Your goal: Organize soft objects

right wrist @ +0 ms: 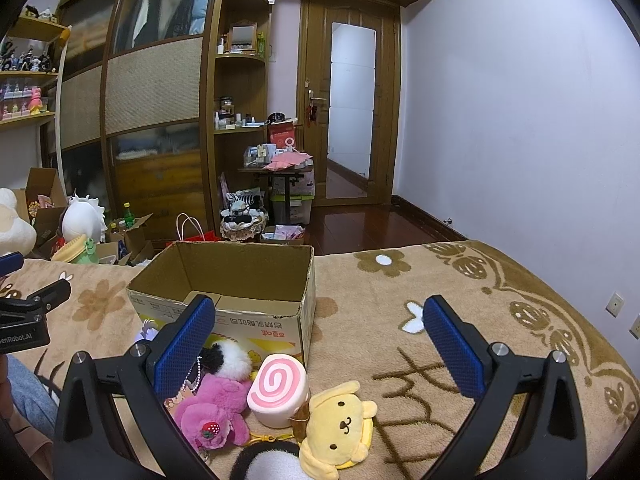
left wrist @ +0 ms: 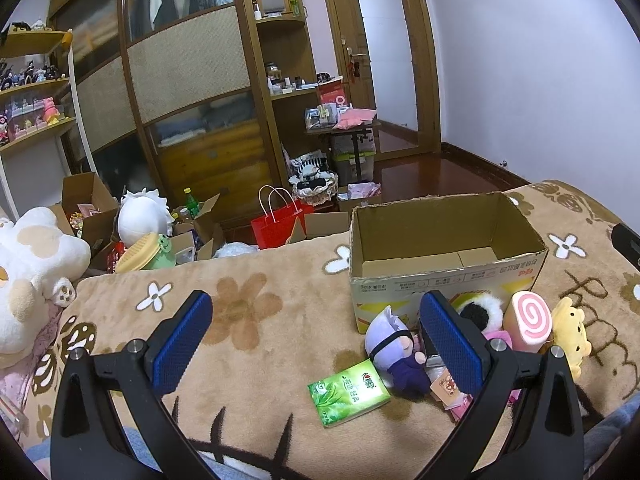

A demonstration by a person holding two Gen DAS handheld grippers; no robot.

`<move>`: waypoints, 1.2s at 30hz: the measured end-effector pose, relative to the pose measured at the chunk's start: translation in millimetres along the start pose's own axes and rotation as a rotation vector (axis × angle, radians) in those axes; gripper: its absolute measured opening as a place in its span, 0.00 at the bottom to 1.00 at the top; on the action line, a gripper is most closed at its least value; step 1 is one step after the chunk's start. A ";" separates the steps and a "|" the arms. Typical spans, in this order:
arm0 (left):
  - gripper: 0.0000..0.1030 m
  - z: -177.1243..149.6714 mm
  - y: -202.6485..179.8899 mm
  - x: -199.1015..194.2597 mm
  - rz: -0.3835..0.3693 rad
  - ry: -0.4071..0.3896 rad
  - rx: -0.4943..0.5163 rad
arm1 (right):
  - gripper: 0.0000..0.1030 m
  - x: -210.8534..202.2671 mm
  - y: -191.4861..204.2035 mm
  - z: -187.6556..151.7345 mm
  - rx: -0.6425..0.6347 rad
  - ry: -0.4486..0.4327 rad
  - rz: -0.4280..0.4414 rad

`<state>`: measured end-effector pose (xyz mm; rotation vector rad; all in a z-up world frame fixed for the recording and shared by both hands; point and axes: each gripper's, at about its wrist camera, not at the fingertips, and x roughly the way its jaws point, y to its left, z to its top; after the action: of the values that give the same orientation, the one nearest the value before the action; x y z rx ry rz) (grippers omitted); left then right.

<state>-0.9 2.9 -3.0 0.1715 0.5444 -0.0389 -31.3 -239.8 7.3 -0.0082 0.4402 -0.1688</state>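
Note:
An open, empty cardboard box (left wrist: 448, 280) (right wrist: 224, 312) stands on a flowered beige blanket (left wrist: 248, 344). Soft toys lie in front of it: a purple-haired doll (left wrist: 396, 352), a pink swirl roll (left wrist: 528, 320) (right wrist: 280, 388), a yellow dog plush (left wrist: 572, 332) (right wrist: 340, 428), a pink plush (right wrist: 216, 404) and a black-and-white fluffy ball (right wrist: 228, 356). A green tissue pack (left wrist: 348, 394) lies left of the doll. My left gripper (left wrist: 316, 332) is open and empty above the blanket, left of the pile. My right gripper (right wrist: 320, 340) is open and empty over the toys.
A big white plush (left wrist: 32, 272) lies at the blanket's left edge. Beyond the bed are open boxes, a red bag (left wrist: 276, 224), a wardrobe and a door. The left gripper's body (right wrist: 24, 316) shows at the right wrist view's left edge.

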 end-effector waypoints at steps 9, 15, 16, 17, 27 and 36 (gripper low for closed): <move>1.00 0.2 0.3 0.6 0.001 0.005 0.001 | 1.00 0.3 0.4 -0.3 0.000 0.002 0.002; 1.00 -0.3 0.4 0.9 0.004 0.006 0.002 | 1.00 -0.1 0.6 -0.2 -0.003 0.001 0.001; 1.00 -0.4 0.2 0.9 0.005 0.006 0.002 | 1.00 -0.3 0.4 -0.1 -0.002 0.000 0.001; 1.00 -0.3 0.2 0.9 0.006 0.005 0.002 | 1.00 -0.1 0.7 -0.1 -0.001 0.002 0.003; 0.99 -0.3 0.2 1.0 0.005 0.006 0.003 | 1.00 -0.5 0.7 0.1 -0.002 0.003 0.002; 1.00 -0.4 0.1 1.0 0.005 0.007 0.004 | 1.00 -0.9 1.5 -0.4 -0.001 0.004 0.003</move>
<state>-0.3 3.1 -3.8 0.1766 0.5507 -0.0346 -32.0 -238.2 7.2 -0.0087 0.4440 -0.1660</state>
